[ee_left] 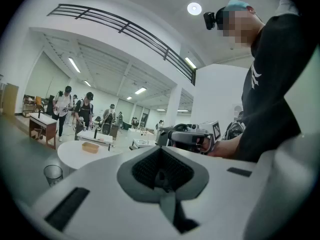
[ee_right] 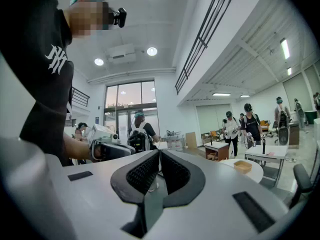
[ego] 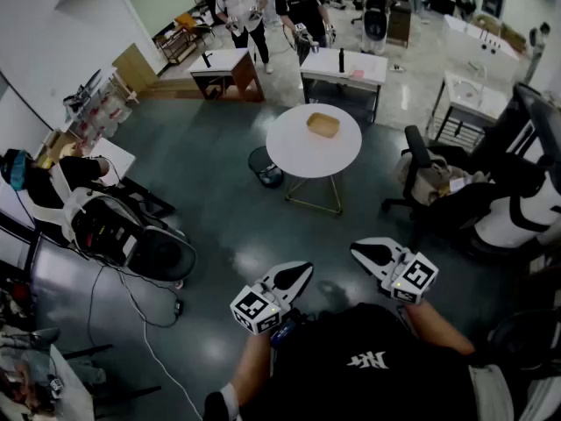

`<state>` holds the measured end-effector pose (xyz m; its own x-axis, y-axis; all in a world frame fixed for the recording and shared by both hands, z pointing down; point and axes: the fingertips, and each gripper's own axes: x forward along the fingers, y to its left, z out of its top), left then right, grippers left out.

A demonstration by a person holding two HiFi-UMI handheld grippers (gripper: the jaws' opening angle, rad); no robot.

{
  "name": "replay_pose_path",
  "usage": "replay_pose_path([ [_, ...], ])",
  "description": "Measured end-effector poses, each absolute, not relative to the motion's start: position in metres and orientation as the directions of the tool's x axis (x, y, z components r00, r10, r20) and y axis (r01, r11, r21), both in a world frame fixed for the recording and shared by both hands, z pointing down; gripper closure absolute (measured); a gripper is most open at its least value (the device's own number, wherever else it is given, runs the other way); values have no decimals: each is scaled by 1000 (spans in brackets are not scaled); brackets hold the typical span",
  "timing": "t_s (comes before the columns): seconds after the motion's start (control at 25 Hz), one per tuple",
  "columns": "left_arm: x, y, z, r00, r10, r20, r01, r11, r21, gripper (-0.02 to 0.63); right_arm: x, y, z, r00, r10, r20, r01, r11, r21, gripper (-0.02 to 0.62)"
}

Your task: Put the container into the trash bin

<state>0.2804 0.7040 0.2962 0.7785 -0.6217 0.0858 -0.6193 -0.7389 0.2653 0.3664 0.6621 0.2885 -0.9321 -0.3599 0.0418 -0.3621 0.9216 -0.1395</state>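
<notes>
A tan container (ego: 323,124) lies on a round white table (ego: 302,160) some way ahead of me. Left of the table, on the floor, stands a dark mesh trash bin (ego: 265,167). My left gripper (ego: 301,271) and right gripper (ego: 358,250) are held close to my body, far from the table, both shut with nothing in them. The left gripper view has its shut gripper (ee_left: 160,156) in front, with the container (ee_left: 90,147), the trash bin (ee_left: 53,174) and the right gripper (ee_left: 192,136) beyond. Past the shut gripper (ee_right: 159,156), the right gripper view shows the container (ee_right: 242,166) and the left gripper (ee_right: 107,147).
A black office chair (ego: 131,235) with cables (ego: 131,305) on the floor stands at the left, and more chairs (ego: 438,182) crowd the right. Two desks (ego: 342,67) and several people (ego: 302,11) are behind the round table. Grey floor (ego: 228,217) lies between me and the table.
</notes>
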Motion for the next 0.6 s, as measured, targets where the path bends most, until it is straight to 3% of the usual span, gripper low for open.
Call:
replay_pose_path([
  [0.6, 263, 708, 301, 779, -625, 44, -611, -742, 276, 603, 358, 674, 293, -913, -404, 52, -407, 899, -162, 551],
])
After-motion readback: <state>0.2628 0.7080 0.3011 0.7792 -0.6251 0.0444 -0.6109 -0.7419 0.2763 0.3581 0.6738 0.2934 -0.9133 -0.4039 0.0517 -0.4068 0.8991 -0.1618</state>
